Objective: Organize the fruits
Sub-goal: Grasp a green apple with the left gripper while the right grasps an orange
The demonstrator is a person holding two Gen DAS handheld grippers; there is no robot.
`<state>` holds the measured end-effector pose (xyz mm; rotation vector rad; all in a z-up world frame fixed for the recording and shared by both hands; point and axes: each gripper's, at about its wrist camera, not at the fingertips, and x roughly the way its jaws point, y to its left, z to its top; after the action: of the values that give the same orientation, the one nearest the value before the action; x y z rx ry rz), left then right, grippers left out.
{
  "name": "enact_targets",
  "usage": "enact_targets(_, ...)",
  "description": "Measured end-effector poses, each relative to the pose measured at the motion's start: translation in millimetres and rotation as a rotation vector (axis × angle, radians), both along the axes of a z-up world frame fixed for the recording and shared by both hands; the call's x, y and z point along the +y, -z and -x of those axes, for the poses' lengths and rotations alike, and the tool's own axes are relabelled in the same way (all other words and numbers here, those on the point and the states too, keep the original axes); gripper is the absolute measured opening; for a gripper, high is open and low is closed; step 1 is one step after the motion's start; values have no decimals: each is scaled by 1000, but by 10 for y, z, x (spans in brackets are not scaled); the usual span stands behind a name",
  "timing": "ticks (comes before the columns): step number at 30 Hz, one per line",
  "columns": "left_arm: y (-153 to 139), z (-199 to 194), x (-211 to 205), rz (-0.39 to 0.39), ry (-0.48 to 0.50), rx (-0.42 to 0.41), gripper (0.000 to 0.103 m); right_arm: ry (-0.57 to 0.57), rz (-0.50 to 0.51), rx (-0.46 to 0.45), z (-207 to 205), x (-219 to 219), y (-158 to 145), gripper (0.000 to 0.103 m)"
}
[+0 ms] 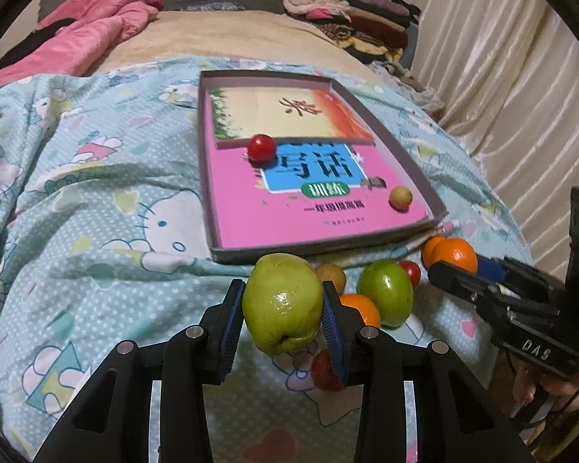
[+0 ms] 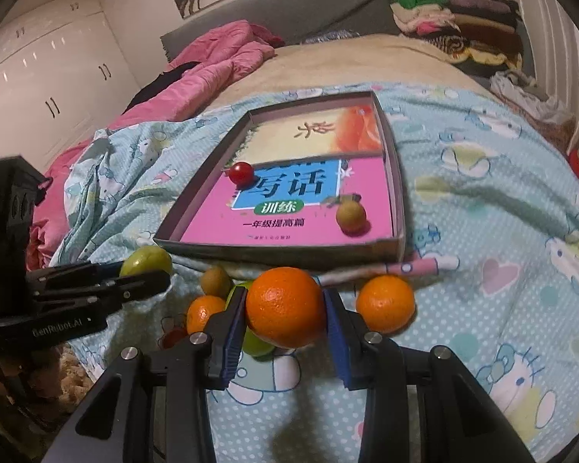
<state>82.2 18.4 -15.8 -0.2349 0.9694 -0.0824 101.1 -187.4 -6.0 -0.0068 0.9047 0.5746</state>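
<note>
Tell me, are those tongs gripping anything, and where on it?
Yes. The left tongs pinch a green fruit across its two sides. The right tongs pinch an orange the same way, at its widest part.

A: What do the right tongs (image 2: 285,310) hold?
B: An orange (image 2: 285,307), pinched between the blue pads (image 2: 229,332), above the bed sheet (image 2: 482,200).
A: And the tray (image 2: 399,177)?
B: Just beyond, with a red cherry tomato (image 2: 241,173) and a yellowish fruit (image 2: 350,213) inside. The left tongs (image 2: 150,274) grip a green fruit (image 2: 146,260) at the left edge.
</note>
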Motion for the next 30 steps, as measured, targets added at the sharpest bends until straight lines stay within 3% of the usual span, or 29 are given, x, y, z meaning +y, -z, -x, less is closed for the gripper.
enact_targets(11,-227,32,188,-22,-111,-90,40,3,-7,-65,-16,39,-112,39)
enact_targets(30,-289,-131,72,-26,-104,-124,40,13,-31,-123,-187,101,-232,39)
